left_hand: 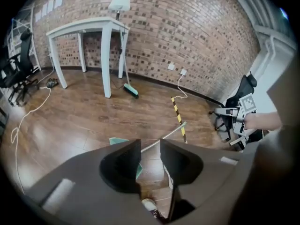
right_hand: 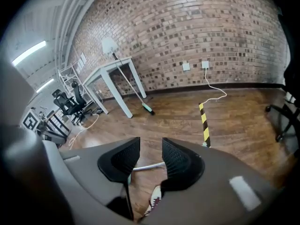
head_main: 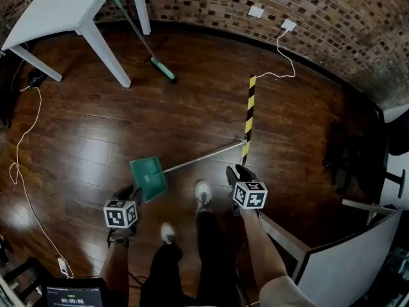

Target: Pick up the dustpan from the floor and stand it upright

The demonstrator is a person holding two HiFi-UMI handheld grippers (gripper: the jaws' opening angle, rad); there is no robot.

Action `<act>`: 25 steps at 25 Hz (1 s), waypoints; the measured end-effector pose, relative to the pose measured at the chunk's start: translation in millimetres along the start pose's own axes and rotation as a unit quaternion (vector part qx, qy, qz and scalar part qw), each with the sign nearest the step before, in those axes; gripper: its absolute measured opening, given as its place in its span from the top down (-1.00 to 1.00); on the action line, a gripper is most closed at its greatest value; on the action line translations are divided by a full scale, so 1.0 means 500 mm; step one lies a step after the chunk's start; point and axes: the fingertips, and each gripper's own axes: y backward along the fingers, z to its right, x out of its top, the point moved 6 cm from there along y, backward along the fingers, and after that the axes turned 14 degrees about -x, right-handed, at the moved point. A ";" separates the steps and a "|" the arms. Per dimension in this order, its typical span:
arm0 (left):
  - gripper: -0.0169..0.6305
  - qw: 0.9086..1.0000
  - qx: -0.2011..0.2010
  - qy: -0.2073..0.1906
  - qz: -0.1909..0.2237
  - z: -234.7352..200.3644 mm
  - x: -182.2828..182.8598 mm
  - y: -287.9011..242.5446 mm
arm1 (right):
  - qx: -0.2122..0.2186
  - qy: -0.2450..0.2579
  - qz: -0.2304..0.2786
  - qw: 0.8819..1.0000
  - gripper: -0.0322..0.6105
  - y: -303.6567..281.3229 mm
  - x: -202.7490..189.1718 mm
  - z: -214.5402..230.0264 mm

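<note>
Dustpan [head_main: 148,178] lies flat on the floor, its handle reaching the near end of the striped tape [head_main: 249,110]. Your right gripper [head_main: 238,173] hangs just beside that tape end and your left gripper [head_main: 128,192] well left of it. Fingers are spread on both, with nothing pinched.

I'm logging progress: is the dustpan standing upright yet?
No, the green dustpan lies on the wooden floor with its long handle stretched out flat toward the striped tape.
</note>
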 end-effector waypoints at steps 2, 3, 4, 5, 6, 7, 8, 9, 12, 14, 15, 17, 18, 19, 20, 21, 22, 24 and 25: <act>0.55 0.999 0.015 0.029 0.002 -0.044 -0.015 -0.058 | 0.006 0.016 -0.008 1.000 0.36 -0.079 -0.024 0.027; 0.55 0.999 0.023 0.044 0.004 -0.066 -0.021 -0.086 | 0.008 0.021 -0.011 1.000 0.35 -0.114 -0.034 0.040; 0.55 0.998 0.033 0.056 0.004 -0.090 -0.027 -0.111 | 0.010 0.023 -0.015 1.000 0.34 -0.150 -0.046 0.051; 0.55 0.997 0.045 0.062 0.002 -0.115 -0.036 -0.134 | 0.012 0.023 -0.020 0.999 0.32 -0.188 -0.060 0.060; 0.55 0.996 0.060 0.060 -0.005 -0.140 -0.046 -0.156 | 0.013 0.021 -0.026 0.999 0.30 -0.226 -0.078 0.067; 0.55 0.996 0.074 0.051 -0.017 -0.164 -0.059 -0.175 | 0.014 0.016 -0.033 0.999 0.29 -0.262 -0.099 0.073; 0.55 0.995 0.087 0.039 -0.032 -0.186 -0.072 -0.194 | 0.015 0.011 -0.040 0.999 0.28 -0.297 -0.123 0.078; 0.55 0.994 0.096 0.029 -0.045 -0.205 -0.086 -0.213 | 0.014 0.005 -0.046 0.999 0.28 -0.331 -0.149 0.085; 0.55 0.992 0.109 0.028 -0.062 -0.254 -0.118 -0.277 | 0.005 -0.013 -0.068 0.998 0.26 -0.434 -0.221 0.116; 0.51 0.990 0.121 0.023 -0.064 -0.275 -0.130 -0.319 | -0.007 -0.030 -0.084 0.996 0.22 -0.498 -0.266 0.143; 0.47 0.990 0.128 0.011 -0.066 -0.282 -0.135 -0.337 | -0.010 -0.040 -0.089 0.995 0.20 -0.526 -0.285 0.153; 0.45 0.987 0.145 -0.012 -0.069 -0.294 -0.152 -0.359 | -0.012 -0.058 -0.097 0.994 0.16 -0.575 -0.320 0.162; 0.45 0.986 0.153 -0.014 -0.066 -0.301 -0.164 -0.364 | -0.011 -0.067 -0.100 0.993 0.16 -0.596 -0.336 0.164; 0.44 0.985 0.159 -0.010 -0.061 -0.307 -0.177 -0.368 | -0.011 -0.077 -0.102 0.992 0.15 -0.617 -0.349 0.167; 0.44 0.985 0.162 -0.005 -0.055 -0.313 -0.192 -0.373 | -0.011 -0.086 -0.103 0.991 0.13 -0.637 -0.360 0.172; 0.44 0.986 0.162 -0.003 -0.051 -0.316 -0.206 -0.380 | -0.011 -0.096 -0.102 0.990 0.10 -0.656 -0.368 0.178; 0.47 0.986 0.159 -0.006 -0.049 -0.317 -0.216 -0.389 | -0.011 -0.106 -0.101 0.989 0.07 -0.674 -0.375 0.184; 0.46 0.986 0.161 -0.033 -0.041 -0.312 -0.215 -0.402 | -0.008 -0.126 -0.096 0.987 0.03 -0.705 -0.387 0.193; 0.49 0.984 0.168 -0.042 -0.031 -0.311 -0.210 -0.402 | -0.003 -0.134 -0.094 0.986 0.03 -0.718 -0.392 0.196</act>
